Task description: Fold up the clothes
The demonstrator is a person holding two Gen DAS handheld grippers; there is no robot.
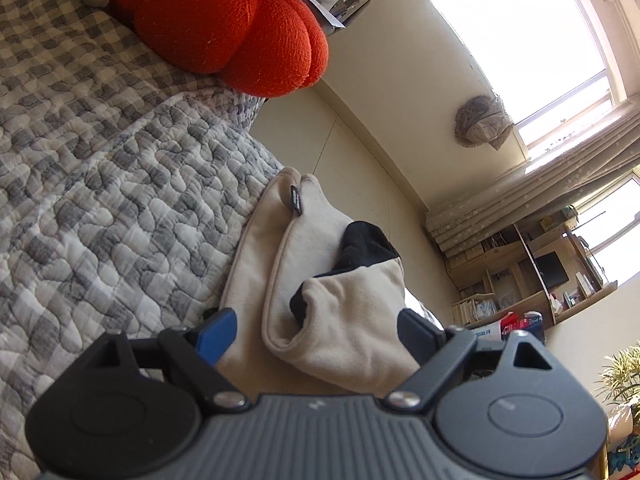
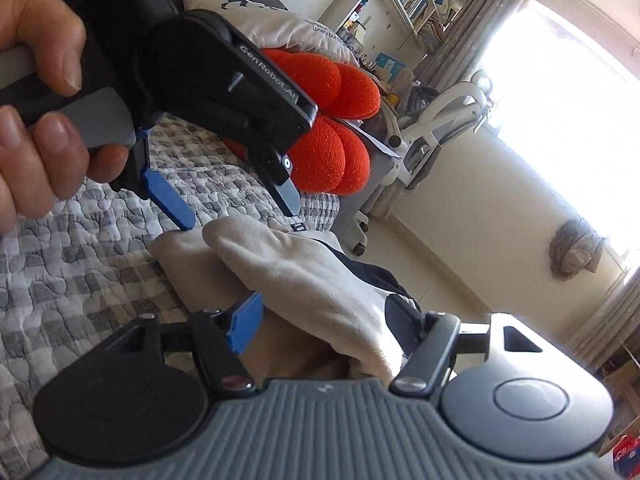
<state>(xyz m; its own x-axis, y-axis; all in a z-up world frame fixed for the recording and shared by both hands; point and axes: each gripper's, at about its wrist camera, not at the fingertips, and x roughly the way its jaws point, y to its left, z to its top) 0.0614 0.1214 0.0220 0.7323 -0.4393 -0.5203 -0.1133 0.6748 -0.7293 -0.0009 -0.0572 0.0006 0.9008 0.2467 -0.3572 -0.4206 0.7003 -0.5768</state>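
Cream fleece garment [image 1: 336, 300] with a black lining lies bunched at the edge of the bed, on the grey-and-white checked quilt [image 1: 100, 184]. A small black tag shows on its seam near the far end.

Left claw [image 1: 320, 332]: jaws spread wide, blue pad on one side, dark pad on the other. The cream fabric runs between them, but neither pad presses it, so the claw stands open around the garment. In the right wrist view the same claw [image 2: 236, 208] hangs just above the far end of the garment [image 2: 288, 272], held by a hand [image 2: 44, 92] wrapped round the handle, fingers on the trigger.

Right claw [image 2: 324, 324]: also open, pads well apart, the near end of the garment lying between them and spilling toward the camera body. No pinch visible.

Red knitted cushion [image 1: 224, 20], lobed like a pumpkin, sits on the quilt beyond the garment. White office chair [image 2: 440, 120] stands past the bed. Bright window [image 1: 528, 40], pale curtains [image 1: 540, 196], wooden desk with shelves in the corner.
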